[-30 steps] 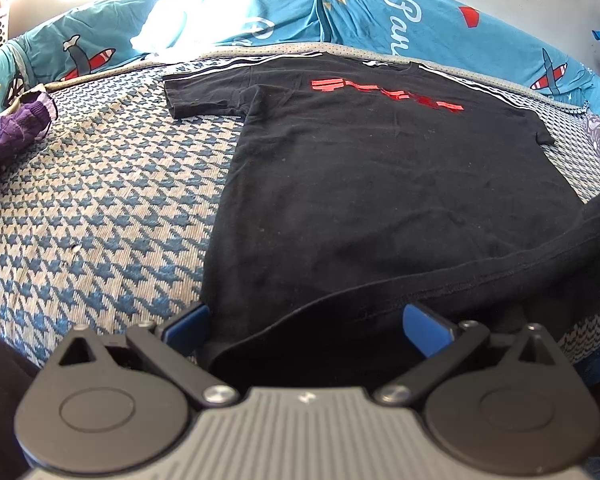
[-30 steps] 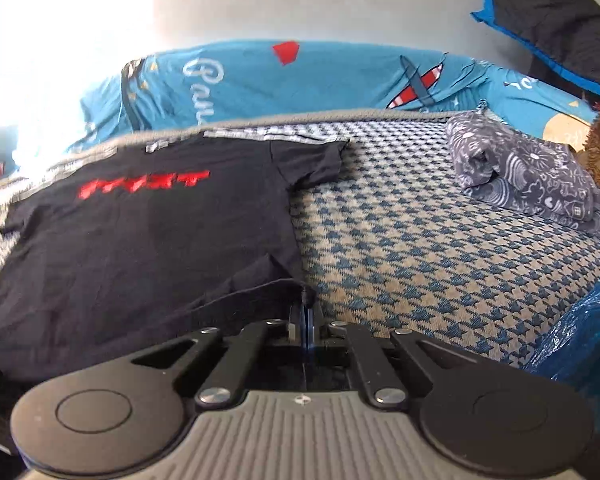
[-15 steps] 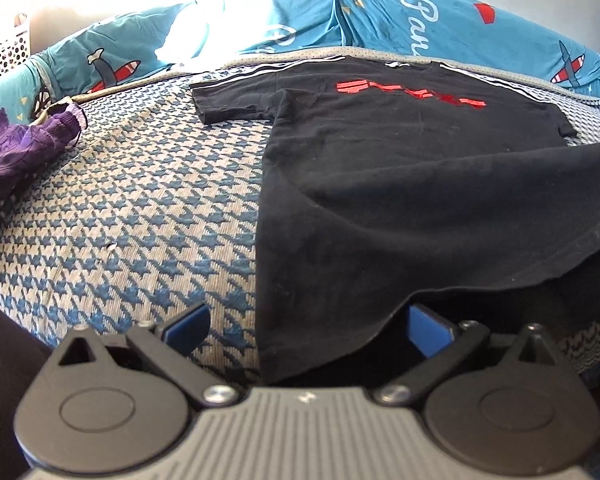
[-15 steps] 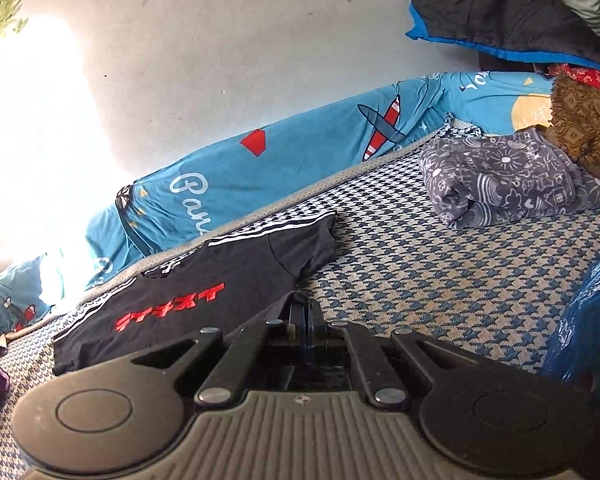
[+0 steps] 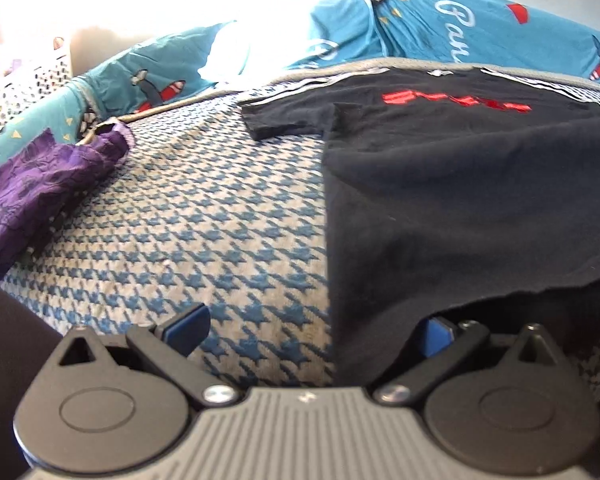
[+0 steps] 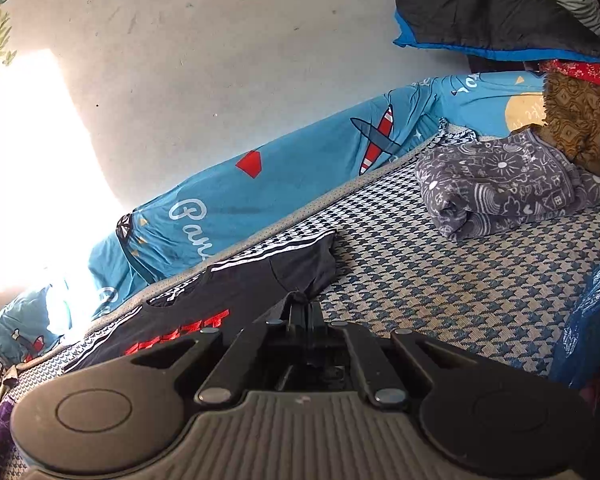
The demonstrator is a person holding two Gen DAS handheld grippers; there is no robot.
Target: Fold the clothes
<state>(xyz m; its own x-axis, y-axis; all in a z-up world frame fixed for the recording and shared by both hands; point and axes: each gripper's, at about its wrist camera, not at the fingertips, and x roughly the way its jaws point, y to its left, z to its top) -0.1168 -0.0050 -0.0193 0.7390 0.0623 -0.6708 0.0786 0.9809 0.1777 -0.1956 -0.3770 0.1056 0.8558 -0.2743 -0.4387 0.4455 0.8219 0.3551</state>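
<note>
Left gripper (image 5: 312,328): jaws spread wide; blue pads (image 5: 188,322) low in its view, at 7 and 5 o'clock, and no cloth pinched between them. The shirt's raised hem drapes over the 5 o'clock pad.

Right gripper (image 6: 302,310): jaws pressed together, pinching a bunched edge of the shirt at the centre of its view.

Black T-shirt (image 5: 460,184): on the houndstooth bed cover (image 5: 204,216), filling 12 to 4 o'clock in the left wrist view; red print (image 5: 452,100) near 1 o'clock, one sleeve out flat at 12. Lower hem lifted off the cover.

Purple garment (image 5: 40,184): crumpled at 9 o'clock, well apart from the shirt.

Grey patterned bundle (image 6: 500,184): folded (neatly enough), at 2 o'clock in the right wrist view.

Blue aeroplane-print sheet (image 6: 300,176): runs along the bed's far edge.
</note>
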